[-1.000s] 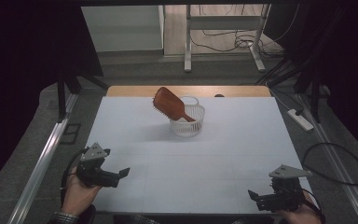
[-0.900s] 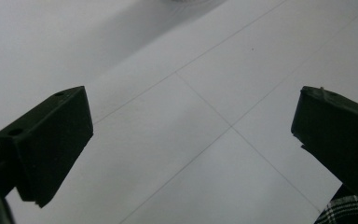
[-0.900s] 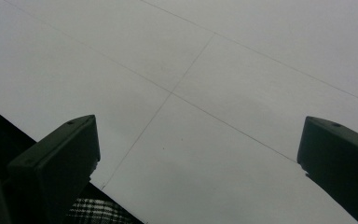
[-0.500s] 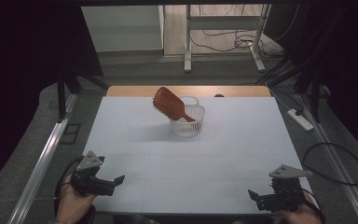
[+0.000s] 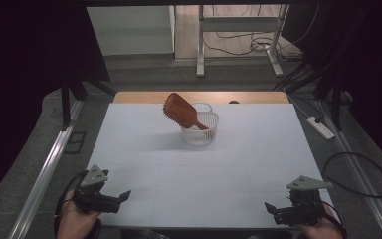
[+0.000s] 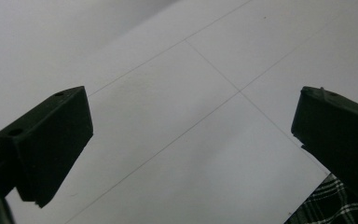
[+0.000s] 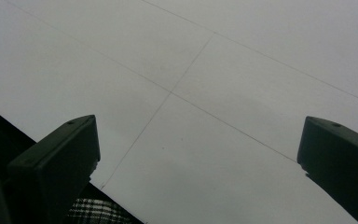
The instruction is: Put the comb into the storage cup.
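Observation:
A brown wooden hairbrush (image 5: 181, 112) leans head-up and to the left out of a small white wire basket (image 5: 199, 129) at the far middle of the white table (image 5: 199, 169). My left gripper (image 5: 121, 197) rests at the near left corner, jaws wide apart with nothing between them; in the left gripper view (image 6: 191, 135) its jaws frame bare white table. At the near right corner my right gripper (image 5: 271, 210) is open too, and the right gripper view (image 7: 196, 154) has plain table between its jaws.
The table's near edge lies just under both grippers; plaid cloth (image 6: 340, 205) peeks past it. A metal rail (image 5: 45, 172) runs along the left side. Cables and a power strip (image 5: 320, 127) lie on the floor at right. A wooden strip (image 5: 199, 96) borders the far edge.
My left gripper has drawn back toward the near left corner of the table. The right gripper, the hairbrush and the basket have stayed put.

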Demonstrator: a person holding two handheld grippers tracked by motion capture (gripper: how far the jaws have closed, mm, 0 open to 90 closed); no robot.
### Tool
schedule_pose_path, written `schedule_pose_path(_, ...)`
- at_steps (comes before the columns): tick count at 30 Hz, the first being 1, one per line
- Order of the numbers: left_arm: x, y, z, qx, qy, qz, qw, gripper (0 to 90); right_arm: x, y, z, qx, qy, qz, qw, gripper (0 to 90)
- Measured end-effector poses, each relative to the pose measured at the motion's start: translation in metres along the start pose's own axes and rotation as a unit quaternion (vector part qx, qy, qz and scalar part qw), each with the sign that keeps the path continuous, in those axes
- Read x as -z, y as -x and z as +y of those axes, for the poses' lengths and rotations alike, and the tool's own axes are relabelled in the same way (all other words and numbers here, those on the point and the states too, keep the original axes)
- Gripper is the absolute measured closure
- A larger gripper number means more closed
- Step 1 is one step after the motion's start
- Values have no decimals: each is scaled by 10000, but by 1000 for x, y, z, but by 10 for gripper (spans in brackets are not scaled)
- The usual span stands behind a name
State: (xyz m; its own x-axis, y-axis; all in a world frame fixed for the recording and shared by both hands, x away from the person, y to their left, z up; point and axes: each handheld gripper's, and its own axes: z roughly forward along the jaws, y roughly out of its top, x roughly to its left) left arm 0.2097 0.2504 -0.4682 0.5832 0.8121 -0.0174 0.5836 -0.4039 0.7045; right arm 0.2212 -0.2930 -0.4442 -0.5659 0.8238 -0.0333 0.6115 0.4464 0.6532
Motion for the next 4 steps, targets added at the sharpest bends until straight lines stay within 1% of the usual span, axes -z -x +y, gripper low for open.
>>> schedule_pose_path(4, -1, -1, 1, 10, -6, -55, 10000, 0, -1, 1, 0, 7, -20, 13, 10000, 0)
